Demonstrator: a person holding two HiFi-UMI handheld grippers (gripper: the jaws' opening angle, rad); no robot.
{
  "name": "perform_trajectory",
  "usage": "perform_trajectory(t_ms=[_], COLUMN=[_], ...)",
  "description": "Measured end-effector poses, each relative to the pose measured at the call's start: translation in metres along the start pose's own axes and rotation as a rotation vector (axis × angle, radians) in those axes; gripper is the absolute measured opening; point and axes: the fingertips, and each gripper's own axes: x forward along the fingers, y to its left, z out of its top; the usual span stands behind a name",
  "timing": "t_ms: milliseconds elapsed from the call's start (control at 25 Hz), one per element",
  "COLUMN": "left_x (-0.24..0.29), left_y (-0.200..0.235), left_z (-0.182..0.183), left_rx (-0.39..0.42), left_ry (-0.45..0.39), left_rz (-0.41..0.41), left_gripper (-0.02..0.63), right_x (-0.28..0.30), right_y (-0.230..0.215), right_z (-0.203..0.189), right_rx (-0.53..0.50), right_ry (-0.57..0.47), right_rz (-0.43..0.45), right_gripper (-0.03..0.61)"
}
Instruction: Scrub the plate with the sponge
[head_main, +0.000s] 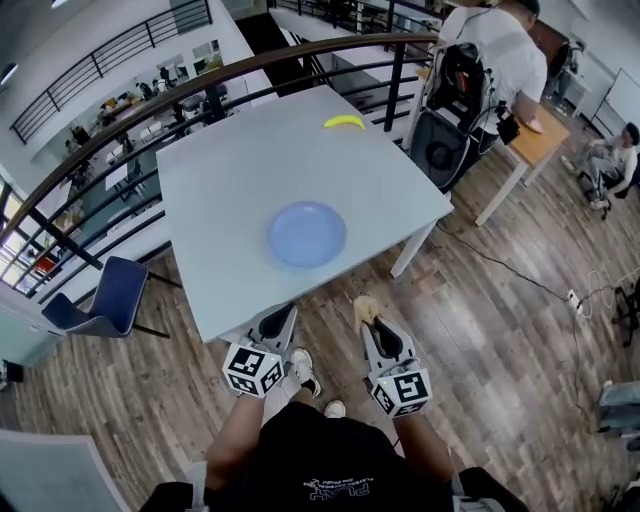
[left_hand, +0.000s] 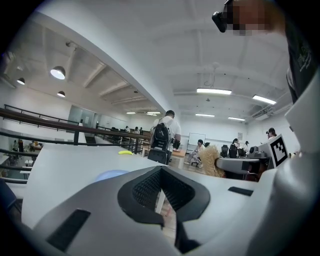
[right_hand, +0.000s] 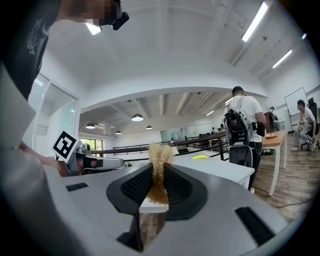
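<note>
A yellow banana-shaped object (head_main: 344, 121) lies near the far edge of the bench (head_main: 230, 170), well apart from the plate. A blue chair (head_main: 105, 300) stands off the bench's left side. Beyond the far right corner a person (head_main: 495, 45) wearing a dark backpack (head_main: 458, 85) stands beside a wooden table (head_main: 537, 137). Between both tongs and the plate lies the bench's near edge, then bare bench top.

The bench top is pale grey, matt and square. It stands on a wood-plank floor (head_main: 500, 320) against a dark railing (head_main: 150, 105) that overlooks a lower level. The room is a large open office with ceiling strip lights.

The plate (head_main: 306, 234) – round and light blue – lies flat on the bench, toward the near edge and roughly in line with the gap between the two tongs.

The left tongs (head_main: 282, 314) are pressed together with nothing between them and sit at the bench's near edge. The right tongs (head_main: 367, 318) pinch the sponge (head_main: 366, 307) – a tan, fibrous pad that sticks up past the tips. They sit over the floor, just short of the bench edge.
</note>
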Motion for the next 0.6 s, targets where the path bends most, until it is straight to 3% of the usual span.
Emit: perform_trajectory(t_ms=[280, 480, 600], left_x=[0.027, 0.042, 0.054], left_y=[0.032, 0.076, 0.097], left_z=[0.007, 0.006, 0.007], left_rx=[0.006, -0.002, 0.078], left_ry=[-0.011, -0.016, 0.018], left_rz=[0.003, 0.083, 0.097], left_gripper=[0.008, 0.008, 0.008], right_x=[0.038, 0.085, 0.117], right_y=[-0.009, -0.02, -0.019], right_z=[0.015, 0.01, 0.011], right_rx=[0.019, 0.083, 0.064], right_ry=[-0.019, -0.02, -0.006], right_rz=[-0.004, -0.008, 0.019], right_gripper=[0.069, 0.069, 0.069])
